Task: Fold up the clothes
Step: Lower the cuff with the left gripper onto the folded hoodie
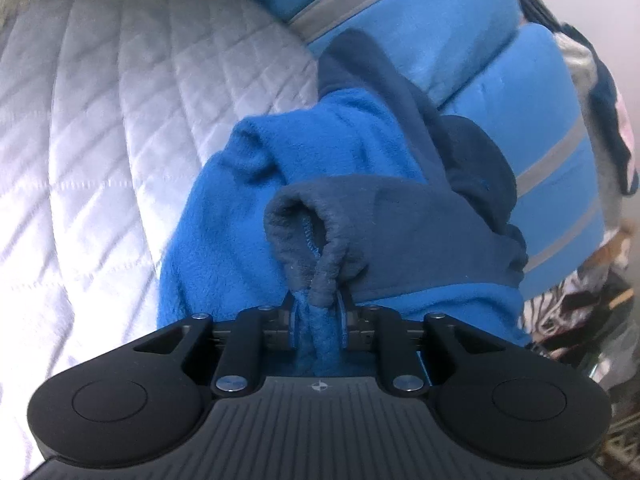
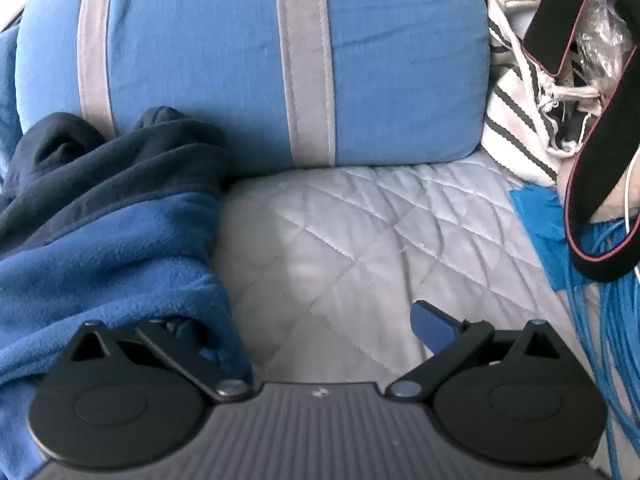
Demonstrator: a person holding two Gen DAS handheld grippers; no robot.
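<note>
A: How far along does the folding look?

B: Early, by the look of it. The blue fleece garment (image 1: 224, 208) lies in a rumpled heap on the quilted bed cover (image 1: 100, 128), right up against the blue striped pillow (image 2: 208, 52). Its navy part (image 2: 92, 168) is bunched on the pillow side, touching it. No flat panel or clean crease shows anywhere.

A: What is the left gripper (image 1: 318, 312) doing?

B: Its jaws are clamped together on a gathered navy hem of the fleece, with cloth pinched between them and spilling out in front, short of the pillow.

A: And the right gripper (image 2: 320, 332)?

B: Its jaws stand wide apart over bare quilt below the pillow. One side sits against or under the fleece edge, the other is clear; nothing is pinched between them.

A: So what remains?

B: Most of it, judging from this. The garment probably needs spreading flat away from the pillow, then sleeves and body folded. The striped bag (image 2: 520, 120) and blue cables (image 2: 600, 300) beside the pillow's far end crowd that side.
</note>
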